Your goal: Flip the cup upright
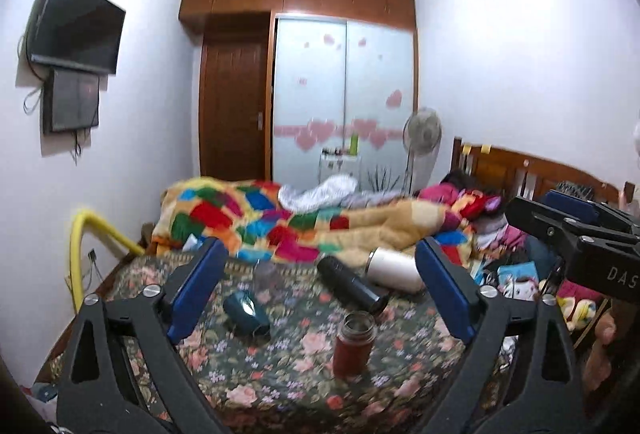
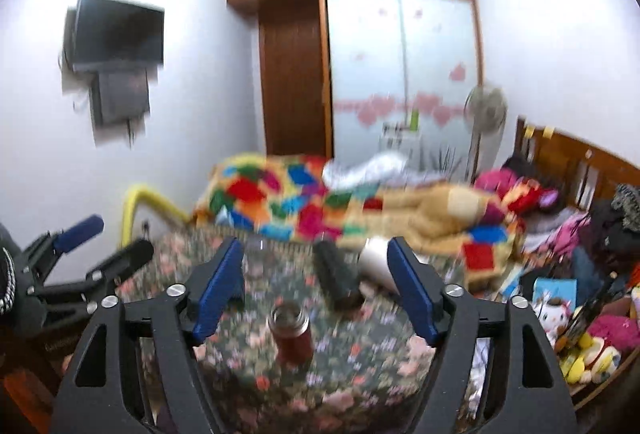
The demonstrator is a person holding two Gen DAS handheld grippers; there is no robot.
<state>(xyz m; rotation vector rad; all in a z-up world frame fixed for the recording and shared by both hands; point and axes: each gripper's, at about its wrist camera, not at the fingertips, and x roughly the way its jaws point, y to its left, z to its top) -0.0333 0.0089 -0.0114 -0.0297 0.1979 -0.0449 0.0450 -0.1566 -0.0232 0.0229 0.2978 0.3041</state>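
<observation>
Ahead, red cup between open fingers.

- Left gripper: black arms, blue pads.
- Between its pads: a red-brown flask with a dark rim, upright.
- By its left pad: a dark teal cup, on its side.
- Beyond the pads: a black bottle and a white one.
- Bedspread: dark, perhaps green, with pink flowers.
- Quilt farther off: multicoloured patches on tan.

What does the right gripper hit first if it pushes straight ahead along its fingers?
Probably the black flask lying on the floral bedspread; the upright red jar sits nearer but lower. Depth is unclear. The right gripper is open.
</observation>
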